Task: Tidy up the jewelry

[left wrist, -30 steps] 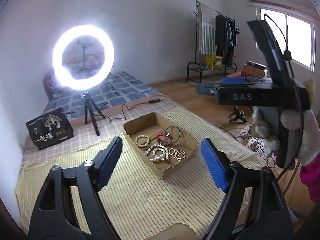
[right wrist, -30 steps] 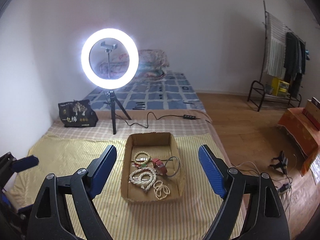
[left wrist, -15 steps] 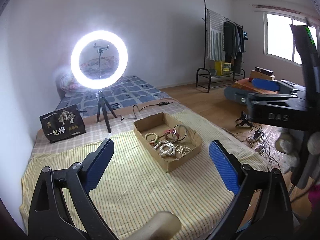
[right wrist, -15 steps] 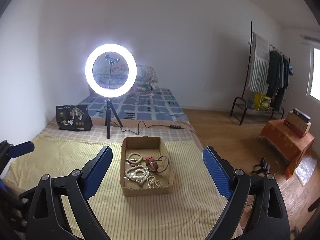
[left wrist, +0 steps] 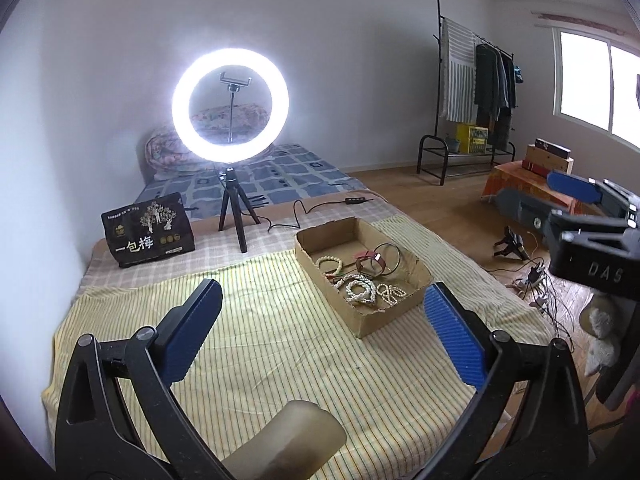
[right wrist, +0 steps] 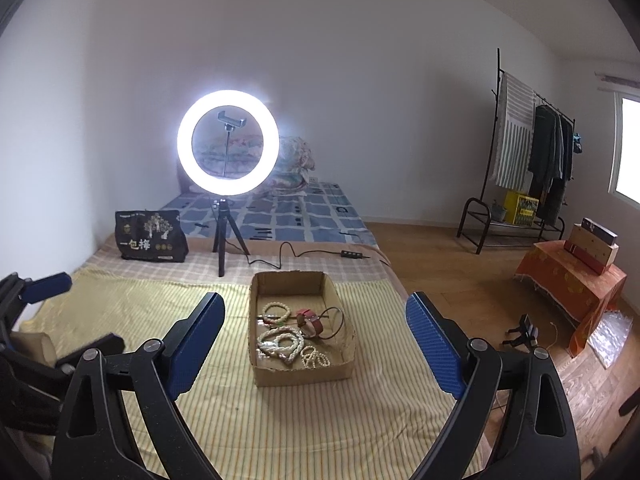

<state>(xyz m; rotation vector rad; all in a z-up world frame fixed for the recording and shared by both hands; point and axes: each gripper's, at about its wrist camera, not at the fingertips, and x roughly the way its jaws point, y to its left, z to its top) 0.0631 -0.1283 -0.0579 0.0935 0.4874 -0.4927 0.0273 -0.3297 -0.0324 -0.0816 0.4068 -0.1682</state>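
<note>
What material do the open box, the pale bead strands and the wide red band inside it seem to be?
Open box: brown corrugated cardboard, matte, with rough cut edges. Pale bead strands: cream round beads with a soft sheen, perhaps pearl or plastic; the pictures cannot settle it. Wide red band: smooth, slightly stiff, probably leather or an imitation.

An open, shallow cardboard box [right wrist: 297,372] sits on the yellow striped cloth, holding all the jewelry. Toward its near end lie a coiled pearl necklace [right wrist: 280,343] and small pearl loops [right wrist: 316,358]. Farther back rest a cream beaded bracelet [right wrist: 277,312], a red-brown strap bracelet [right wrist: 310,320] and a thin dark bangle [right wrist: 335,322] (tilted, leaning on the strap).
</note>
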